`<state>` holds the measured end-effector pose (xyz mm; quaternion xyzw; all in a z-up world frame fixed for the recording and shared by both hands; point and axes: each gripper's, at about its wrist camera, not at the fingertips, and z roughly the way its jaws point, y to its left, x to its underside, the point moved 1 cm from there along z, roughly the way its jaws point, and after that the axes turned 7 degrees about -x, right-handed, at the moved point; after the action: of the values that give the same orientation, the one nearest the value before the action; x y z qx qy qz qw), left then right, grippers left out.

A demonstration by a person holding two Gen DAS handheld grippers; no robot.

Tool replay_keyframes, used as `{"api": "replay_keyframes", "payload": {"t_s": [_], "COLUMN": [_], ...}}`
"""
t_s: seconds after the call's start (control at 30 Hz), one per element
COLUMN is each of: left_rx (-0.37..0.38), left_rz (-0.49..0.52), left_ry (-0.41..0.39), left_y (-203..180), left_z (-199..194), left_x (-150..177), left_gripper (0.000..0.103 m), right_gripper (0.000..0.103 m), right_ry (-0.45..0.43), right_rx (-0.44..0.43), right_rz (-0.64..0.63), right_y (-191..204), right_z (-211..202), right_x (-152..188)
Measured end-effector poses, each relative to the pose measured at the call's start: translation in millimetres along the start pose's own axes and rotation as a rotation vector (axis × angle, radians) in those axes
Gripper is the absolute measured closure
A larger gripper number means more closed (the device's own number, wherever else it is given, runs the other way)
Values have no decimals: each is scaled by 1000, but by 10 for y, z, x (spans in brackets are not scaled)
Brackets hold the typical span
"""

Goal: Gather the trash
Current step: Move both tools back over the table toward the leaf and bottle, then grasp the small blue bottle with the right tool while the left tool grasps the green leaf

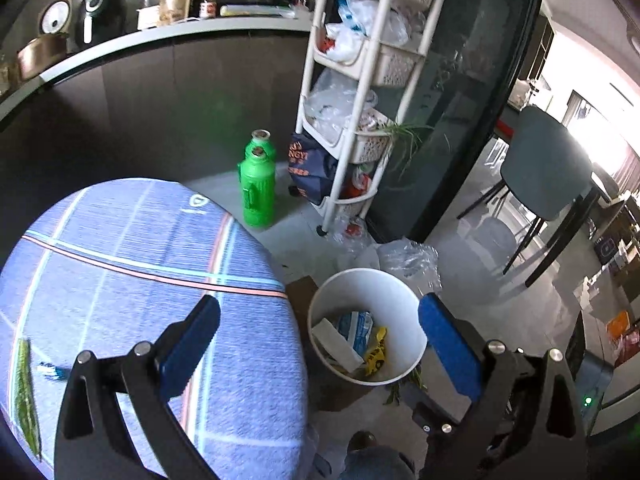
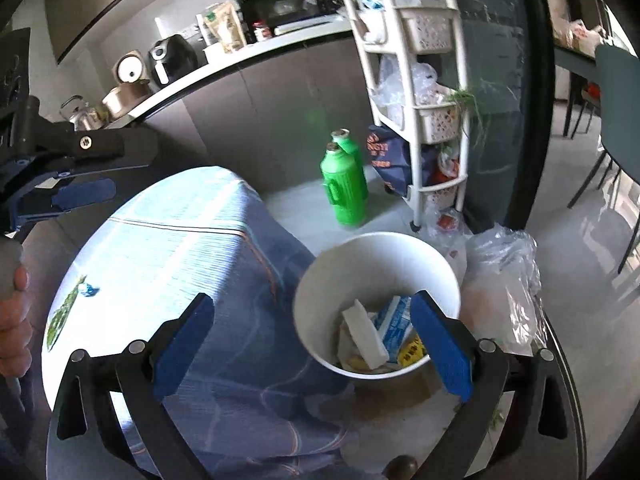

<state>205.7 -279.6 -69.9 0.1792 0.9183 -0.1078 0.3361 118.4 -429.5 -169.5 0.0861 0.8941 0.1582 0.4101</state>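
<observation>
At the far left of the left wrist view, a long green vegetable scrap [image 1: 26, 396] and a small blue-and-white crumpled wrapper [image 1: 52, 371] are seen lying close together on the round table draped in a blue striped cloth [image 1: 132, 240]. In the right wrist view the same two pieces appear at the left edge of the cloth, with a hand [image 2: 14, 320] gripping a handle just beside them, and the left gripper [image 2: 84, 194] is seen from the side in the upper left.

Toward the centre, the left gripper [image 1: 320, 344] is shown with its blue-padded jaws spread wide and nothing between them. The right gripper [image 2: 312, 344] likewise has its jaws spread to their fullest, and no item is pinched.

Right of the table, a white round plastic bin [image 1: 400, 292] stands on the floor on a brown piece of cardboard; a white foam block, a blue-printed packet and a yellow wrapper are seen inside it. Crumpled clear plastic film [image 2: 504, 280] lies just beside the bin on its right.

It is judged that a drop into the bin has been completed and the step in hand is a return for more litter. The next move would call for one gripper to be swung left over the cloth, lowered onto the wrapper or the green scrap, and closed gently on such thin, flat pieces.
</observation>
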Motion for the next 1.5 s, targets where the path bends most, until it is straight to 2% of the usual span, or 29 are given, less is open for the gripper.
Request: {"api": "replay_keyframes", "payload": {"t_s": [0.27, 0.53, 0.87, 1.07, 1.17, 1.27, 1.5], "left_rx": [-36, -111, -231, -239, -244, -241, -212], "left_rz": [-61, -130, -291, -370, -375, -376, -380], "left_ry": [-32, -50, -15, 55, 76, 84, 96], "left_y": [407, 972, 2234, 2959, 3185, 3357, 3547], "left_z": [-343, -637, -892, -869, -856, -850, -788], "left_x": [91, 253, 737, 1106, 1252, 1374, 1479], "left_gripper": [4, 4, 4, 4, 4, 4, 7], "right_gripper": [9, 9, 9, 9, 12, 19, 31], "right_ry": [15, 57, 125, 186, 220, 253, 325], "right_rx": [-54, -121, -208, -266, -301, -347, -416], "right_rz": [-84, -179, -305, -396, -450, -486, -580], "right_y": [490, 1062, 1794, 2266, 2503, 2740, 3173], "right_z": [15, 165, 437, 707, 860, 1041, 1458], "right_x": [-36, -37, 9, 67, 79, 52, 84]}}
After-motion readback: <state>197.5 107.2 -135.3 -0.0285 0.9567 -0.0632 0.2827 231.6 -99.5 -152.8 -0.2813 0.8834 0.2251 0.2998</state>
